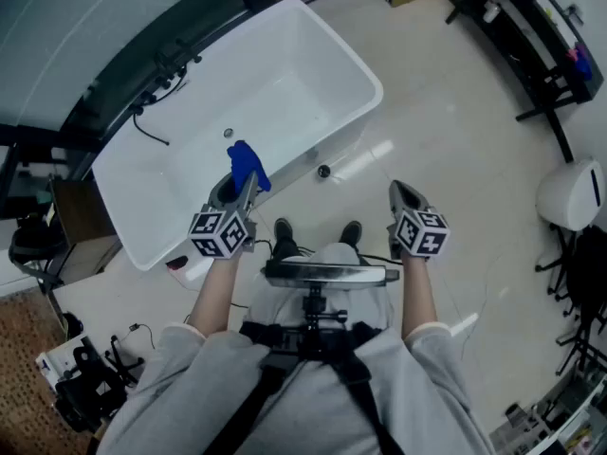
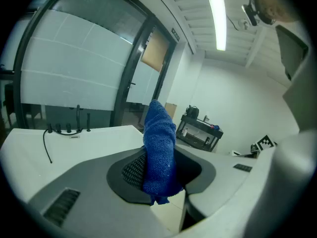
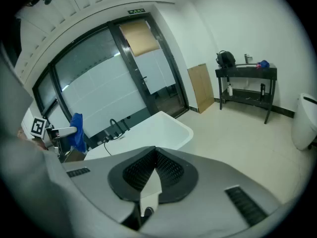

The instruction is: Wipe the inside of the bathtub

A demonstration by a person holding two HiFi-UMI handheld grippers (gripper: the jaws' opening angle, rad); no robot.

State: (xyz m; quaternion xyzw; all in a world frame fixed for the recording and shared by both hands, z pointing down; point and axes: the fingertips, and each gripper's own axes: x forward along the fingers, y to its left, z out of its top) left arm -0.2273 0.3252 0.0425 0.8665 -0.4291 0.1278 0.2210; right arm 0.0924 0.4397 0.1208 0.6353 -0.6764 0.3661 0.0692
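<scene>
The white bathtub (image 1: 285, 83) stands on the pale floor (image 1: 446, 112), ahead and to the person's left. The left gripper (image 1: 243, 186) hangs over the tub's near rim, its jaws clamped on a blue terry cloth (image 2: 159, 152) that sticks up past their tips. To the right, the right gripper (image 3: 153, 170) is over the floor, with its jaws closed tip to tip on nothing.

The tub (image 1: 285, 74) lies ahead-left, the left gripper (image 1: 242, 186) and cloth (image 1: 247, 162) over its near rim, the right gripper (image 1: 403, 191) rightward over floor (image 1: 455, 112).
</scene>
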